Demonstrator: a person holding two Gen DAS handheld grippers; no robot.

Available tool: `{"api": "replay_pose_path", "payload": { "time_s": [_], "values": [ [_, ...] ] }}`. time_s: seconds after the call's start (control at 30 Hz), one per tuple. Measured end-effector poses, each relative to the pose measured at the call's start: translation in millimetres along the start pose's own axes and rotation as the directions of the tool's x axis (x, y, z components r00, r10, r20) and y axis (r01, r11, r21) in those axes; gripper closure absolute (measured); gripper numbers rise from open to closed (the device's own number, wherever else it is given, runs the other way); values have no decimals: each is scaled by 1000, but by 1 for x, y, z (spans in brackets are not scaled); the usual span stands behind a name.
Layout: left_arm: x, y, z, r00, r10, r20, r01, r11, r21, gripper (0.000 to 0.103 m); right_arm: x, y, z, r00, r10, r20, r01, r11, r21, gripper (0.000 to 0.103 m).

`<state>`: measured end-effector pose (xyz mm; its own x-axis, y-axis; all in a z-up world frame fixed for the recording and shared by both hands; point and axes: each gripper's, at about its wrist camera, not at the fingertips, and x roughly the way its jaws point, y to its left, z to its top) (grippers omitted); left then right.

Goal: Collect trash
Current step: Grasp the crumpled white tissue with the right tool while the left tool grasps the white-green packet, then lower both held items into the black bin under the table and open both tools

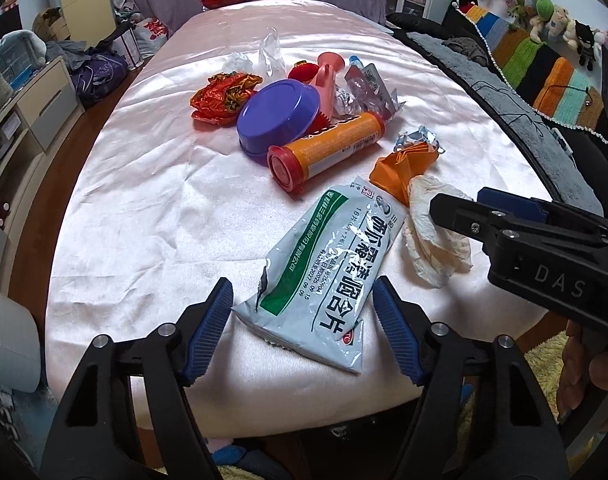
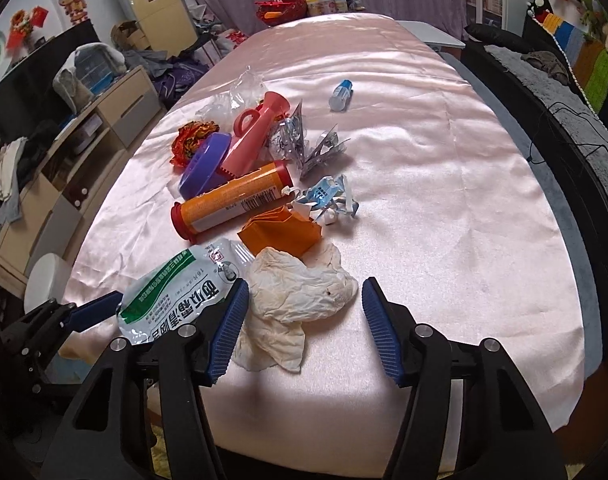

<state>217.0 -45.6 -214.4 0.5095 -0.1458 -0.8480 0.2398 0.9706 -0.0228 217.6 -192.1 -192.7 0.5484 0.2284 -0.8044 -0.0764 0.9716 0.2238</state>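
The left gripper (image 1: 302, 328) is pointing steeply down at the near edge of the pink-covered table (image 1: 144, 208), lower centre of the left wrist view. Its jaws are standing spread, straddling the near end of a white and green pouch (image 1: 323, 276) lying flat on the cloth. The blue pads (image 1: 210, 330) are sitting just beside the pouch edges; firm contact cannot be confirmed.

The right gripper (image 2: 304, 328) is angled down likewise, lower centre of the right wrist view. Its jaws are spread around a crumpled tissue (image 2: 300, 292), which is lying between them without being pinched. In the left wrist view this gripper is entering from the right edge, with a hand (image 1: 587, 372) wrapping its grip at lower right.

Remaining trash is lying in a cluster at mid-frame:
- an orange tube (image 2: 232, 204) with a red cap, on its side;
- an orange folded paper (image 2: 282, 232), touching the tissue;
- a purple lid (image 1: 278, 114);
- a pink plastic piece (image 2: 260, 132);
- foil wrappers (image 2: 304, 148).

A small blue-capped bottle (image 2: 341, 96) is lying apart, upper centre of the right wrist view.
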Motion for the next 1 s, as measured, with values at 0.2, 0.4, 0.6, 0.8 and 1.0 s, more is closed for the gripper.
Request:
{"api": "replay_pose_path", "payload": {
  "time_s": [0.2,0.4,0.6,0.8,1.0],
  "values": [
    [6,7,6,997,-83,-2,83,996,-33,48,9,4,-5,1000,10,-16,-11,999,-40,81],
    [6,-2,4,996,-92,3,92,996,-14,57,-2,-3,-9,1000,21,-11,-22,999,-35,91],
    [3,-13,-5,998,-58,18,58,998,1,62,-21,-12,-18,1000,-6,11,6,1000,-18,91],
    [-8,-17,-10,997,-66,31,67,998,-9,92,-40,-14,-30,999,-28,29,29,999,-20,91],
    [-40,-24,-34,995,-87,38,87,996,0,94,-68,-11,-45,998,-32,62,33,999,-23,91]
  ]
}}
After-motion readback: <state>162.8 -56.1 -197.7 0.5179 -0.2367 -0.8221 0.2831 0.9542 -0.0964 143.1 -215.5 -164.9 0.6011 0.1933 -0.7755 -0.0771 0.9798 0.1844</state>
